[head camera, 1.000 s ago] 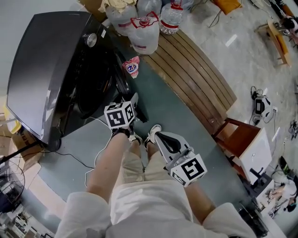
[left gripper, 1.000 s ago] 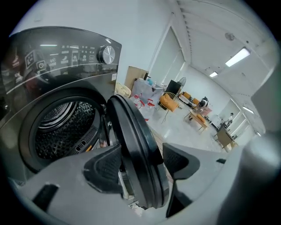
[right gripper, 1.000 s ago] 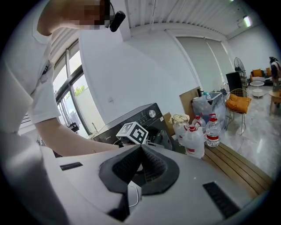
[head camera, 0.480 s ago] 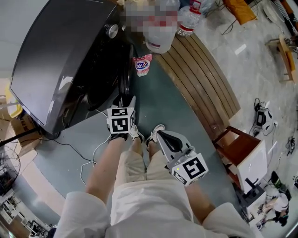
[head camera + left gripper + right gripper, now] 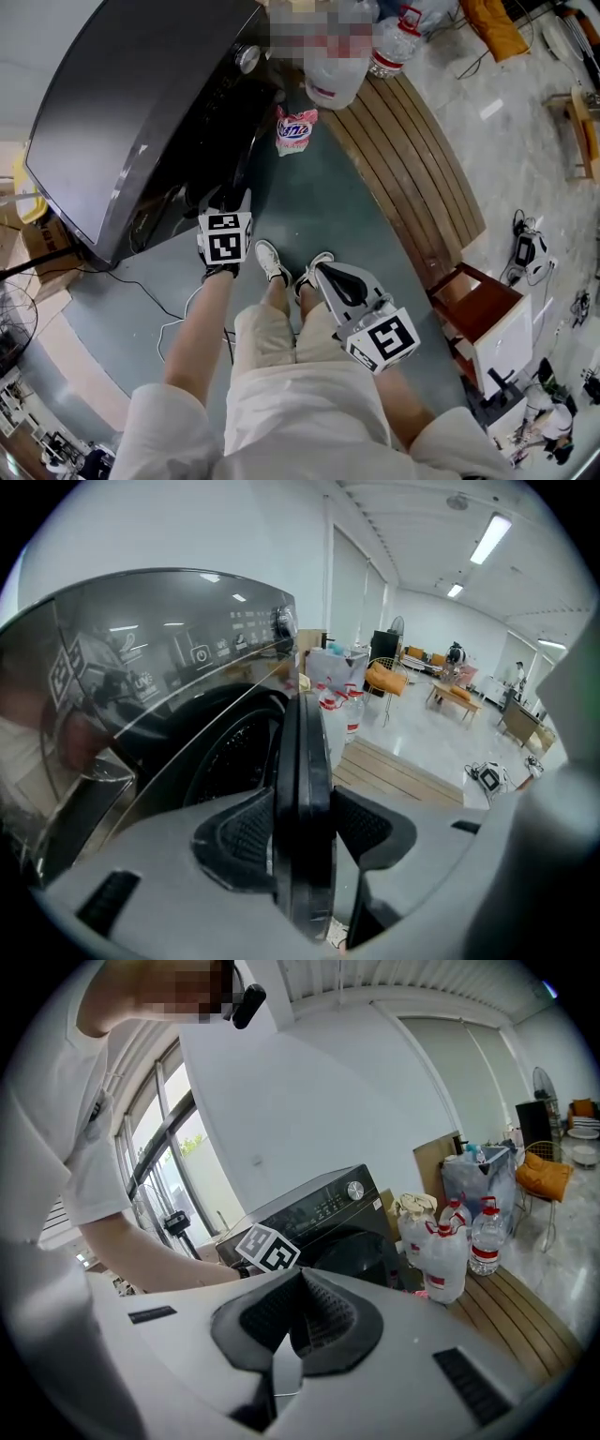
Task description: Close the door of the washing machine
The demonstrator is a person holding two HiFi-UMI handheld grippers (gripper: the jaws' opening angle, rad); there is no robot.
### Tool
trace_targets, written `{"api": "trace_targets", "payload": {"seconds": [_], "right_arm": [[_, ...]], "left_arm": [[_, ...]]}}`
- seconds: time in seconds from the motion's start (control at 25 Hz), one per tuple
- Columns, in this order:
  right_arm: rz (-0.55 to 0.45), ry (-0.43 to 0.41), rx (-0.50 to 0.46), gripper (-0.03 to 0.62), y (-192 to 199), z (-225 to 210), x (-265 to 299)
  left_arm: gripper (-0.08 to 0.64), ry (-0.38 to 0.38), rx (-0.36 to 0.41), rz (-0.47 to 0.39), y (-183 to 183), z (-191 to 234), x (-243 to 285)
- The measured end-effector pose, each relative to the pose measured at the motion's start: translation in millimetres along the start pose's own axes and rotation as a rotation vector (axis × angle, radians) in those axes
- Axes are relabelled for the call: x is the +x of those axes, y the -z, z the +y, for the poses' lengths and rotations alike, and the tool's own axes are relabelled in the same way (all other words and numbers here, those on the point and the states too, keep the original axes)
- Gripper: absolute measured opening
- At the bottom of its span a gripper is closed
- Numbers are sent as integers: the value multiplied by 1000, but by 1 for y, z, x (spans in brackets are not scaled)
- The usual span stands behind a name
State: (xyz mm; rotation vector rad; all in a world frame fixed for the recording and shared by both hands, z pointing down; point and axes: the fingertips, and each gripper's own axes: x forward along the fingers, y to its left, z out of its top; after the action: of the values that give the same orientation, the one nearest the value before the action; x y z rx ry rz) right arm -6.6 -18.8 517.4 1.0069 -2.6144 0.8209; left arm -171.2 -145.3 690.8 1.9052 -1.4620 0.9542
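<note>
So that the door [image 5: 305, 752] swings shut, the left gripper [image 5: 302, 832], jaws just closing, seemingly clamps its edge; the right gripper [image 5: 295, 1321] idles closed, empty.

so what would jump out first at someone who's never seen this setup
The big black washing machine fills the upper left of the head view, its door swung out and seen edge-on from the left gripper view. The left gripper grips that door's rim, its fingers having just been closing onto it. The right gripper is shut and empty, lower down by the person's legs.
</note>
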Motion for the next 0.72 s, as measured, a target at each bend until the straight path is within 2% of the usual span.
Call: {"api": "trace_targets", "payload": {"seconds": [0.12,0.28,0.44,0.52,0.56,0.72], "right_arm": [[5,-6,-1,-2,1,0,4],[15,-3,-1,-2,3,-2,5],[13,6,-1,-2,2,-8,0],[12,11,2,-2,3,-11,-3],[13,13,5,-2,3,-13,-4],[21,10,7,-2,4,-14,-3]], "left_arm": [[202,-37,-20,-15,-1,18,-1],[204,-97,-85,-80,2,42,-9],[191,-177,-148,-100,6,63,-21],[120,-212,-186,-115,7,69,-35],[76,-209,-204,-122,8,67,-43],[44,-120,-214,-83,23,42,-42]]}}
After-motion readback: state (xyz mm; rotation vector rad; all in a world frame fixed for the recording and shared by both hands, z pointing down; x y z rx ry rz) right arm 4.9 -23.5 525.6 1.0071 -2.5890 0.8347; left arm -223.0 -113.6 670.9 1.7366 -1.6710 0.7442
